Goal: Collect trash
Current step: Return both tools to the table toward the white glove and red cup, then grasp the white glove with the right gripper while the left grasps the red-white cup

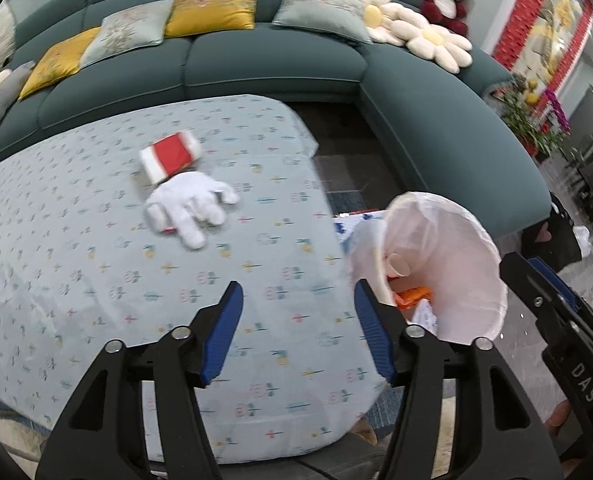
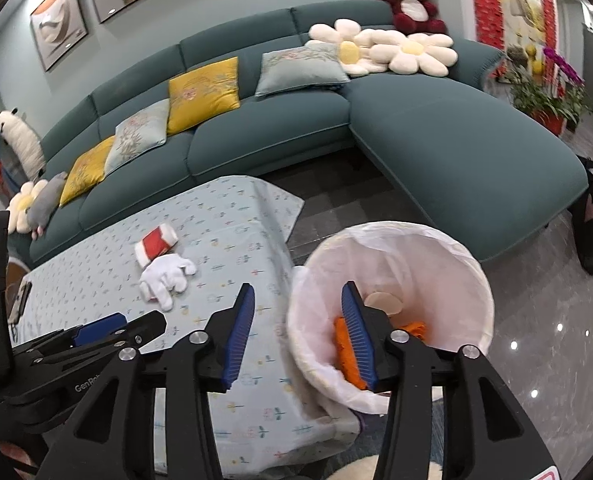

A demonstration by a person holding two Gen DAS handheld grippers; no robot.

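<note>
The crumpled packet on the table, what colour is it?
The packet is red with white ends, clearest in the left wrist view.

Cloth-covered table (image 1: 96,280); on it a white glove (image 1: 190,204) touching a red-and-white wrapper (image 1: 170,156)

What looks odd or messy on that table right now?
Two things lie loose on the tablecloth: a crumpled white wad and, touching it, a red and white wrapper. The lined bin beside the table already holds orange scraps. Both grippers, left and right, are open and hold nothing.
</note>
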